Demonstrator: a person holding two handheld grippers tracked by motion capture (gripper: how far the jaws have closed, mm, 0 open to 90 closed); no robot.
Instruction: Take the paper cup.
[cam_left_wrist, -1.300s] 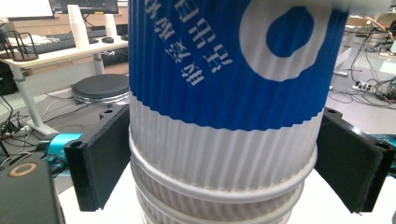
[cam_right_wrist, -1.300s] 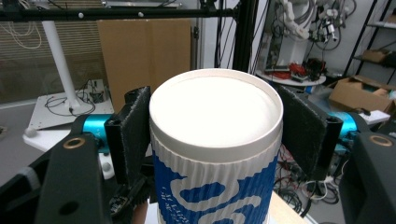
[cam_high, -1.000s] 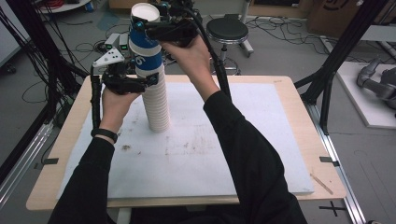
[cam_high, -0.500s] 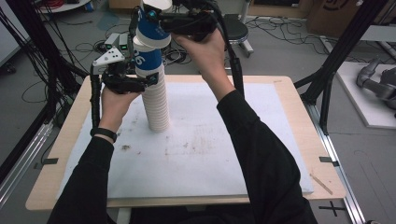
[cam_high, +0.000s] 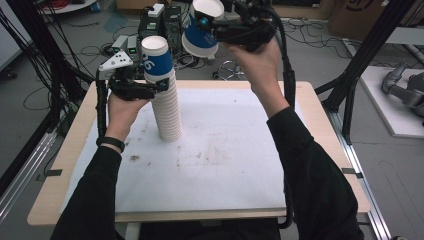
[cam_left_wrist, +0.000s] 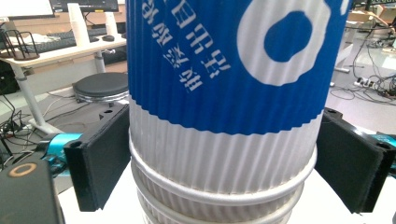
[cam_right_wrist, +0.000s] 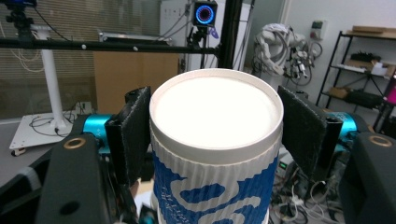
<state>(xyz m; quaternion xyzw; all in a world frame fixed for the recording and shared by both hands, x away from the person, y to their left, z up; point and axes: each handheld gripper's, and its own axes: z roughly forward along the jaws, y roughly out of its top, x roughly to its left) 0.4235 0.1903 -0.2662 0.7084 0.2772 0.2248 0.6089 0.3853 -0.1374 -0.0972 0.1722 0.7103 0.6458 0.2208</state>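
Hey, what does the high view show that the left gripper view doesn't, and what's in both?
High view alone: the right gripper shut on a lifted cup, held up and to the right of the cup stack, plus the white mat and the person's sleeves. Left gripper view alone: the blue print on the top cup up close, a black stool and a desk behind. Both: the left gripper with its jaws at the stack's sides.

My left gripper sits low and level, forearm reaching forward in a black sleeve, its jaws set wide. My right gripper is raised high, arm extended, its jaws clamped tight.
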